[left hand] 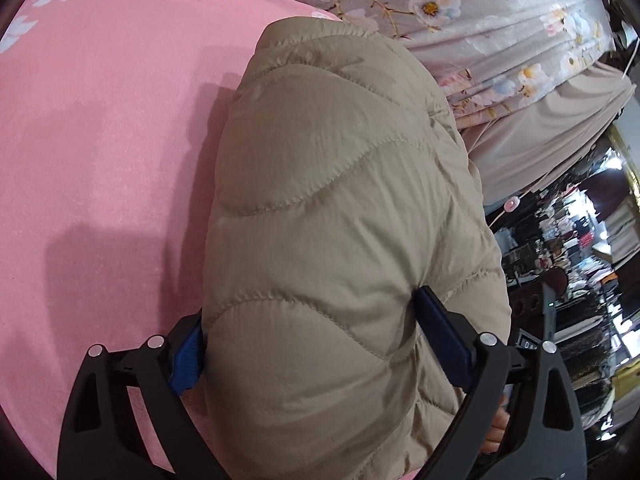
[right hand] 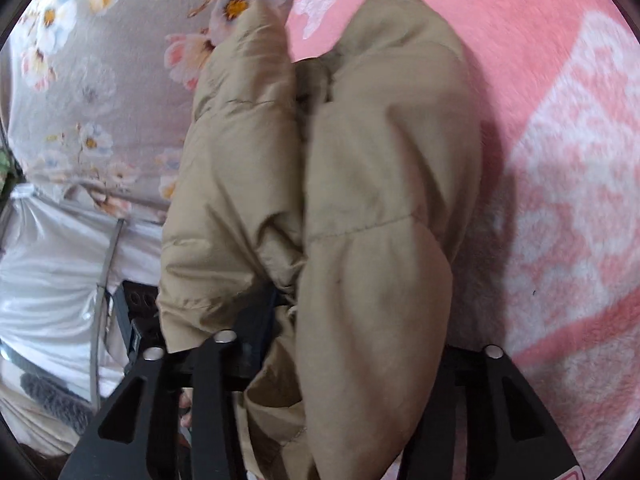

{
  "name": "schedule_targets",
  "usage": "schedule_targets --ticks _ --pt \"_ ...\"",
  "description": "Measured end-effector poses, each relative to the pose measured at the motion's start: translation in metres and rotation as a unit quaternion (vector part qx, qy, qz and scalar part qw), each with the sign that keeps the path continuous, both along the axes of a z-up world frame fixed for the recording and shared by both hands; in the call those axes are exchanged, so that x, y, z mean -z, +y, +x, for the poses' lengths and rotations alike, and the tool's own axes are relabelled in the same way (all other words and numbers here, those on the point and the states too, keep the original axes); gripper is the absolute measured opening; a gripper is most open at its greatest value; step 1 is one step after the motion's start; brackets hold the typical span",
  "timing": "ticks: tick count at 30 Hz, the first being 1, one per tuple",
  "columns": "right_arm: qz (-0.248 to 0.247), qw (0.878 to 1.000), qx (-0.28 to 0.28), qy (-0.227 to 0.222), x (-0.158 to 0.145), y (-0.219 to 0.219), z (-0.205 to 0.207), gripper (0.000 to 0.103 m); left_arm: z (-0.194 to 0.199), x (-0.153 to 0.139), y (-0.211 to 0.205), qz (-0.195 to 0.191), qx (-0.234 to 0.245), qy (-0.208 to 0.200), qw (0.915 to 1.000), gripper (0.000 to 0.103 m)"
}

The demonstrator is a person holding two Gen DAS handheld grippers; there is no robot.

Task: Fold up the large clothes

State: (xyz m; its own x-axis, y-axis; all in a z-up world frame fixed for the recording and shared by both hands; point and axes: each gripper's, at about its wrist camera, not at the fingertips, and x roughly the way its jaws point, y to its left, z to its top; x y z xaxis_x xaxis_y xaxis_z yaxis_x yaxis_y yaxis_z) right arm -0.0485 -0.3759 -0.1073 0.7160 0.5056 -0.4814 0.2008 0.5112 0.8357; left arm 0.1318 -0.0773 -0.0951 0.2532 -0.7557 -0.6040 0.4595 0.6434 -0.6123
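Left wrist view: my left hand-held gripper (left hand: 310,340) clamps a thick fold of the beige quilted puffer jacket (left hand: 340,200), which bulges forward over the pink fleece blanket (left hand: 100,160).

Right wrist view: my right hand-held gripper (right hand: 352,344) has the jacket (right hand: 380,200) bunched between its fingers; pads hidden, so I cannot tell the grip.

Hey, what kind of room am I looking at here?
Probably a bedroom: a pink blanket spread like bedding, a flowered sheet beside it, and a tan puffer jacket on top.
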Motion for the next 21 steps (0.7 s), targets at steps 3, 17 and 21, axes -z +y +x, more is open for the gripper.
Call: schedule_targets --ticks 3,17,21 --pt "0.005 1.0 0.007 -0.006 -0.003 0.003 0.009 0.052 0.008 0.006 -0.003 -0.023 -0.014 0.021 0.9994 0.098" --pt "-0.152 0.973 -0.025 -0.173 -0.146 0.064 0.012 0.022 -0.022 -0.093 0.02 -0.035 -0.017 -0.156 0.987 0.057" --pt "-0.158 0.967 -0.035 -0.199 -0.17 0.078 0.024 0.022 -0.021 -0.122 0.041 -0.055 -0.036 -0.192 0.9792 0.054"
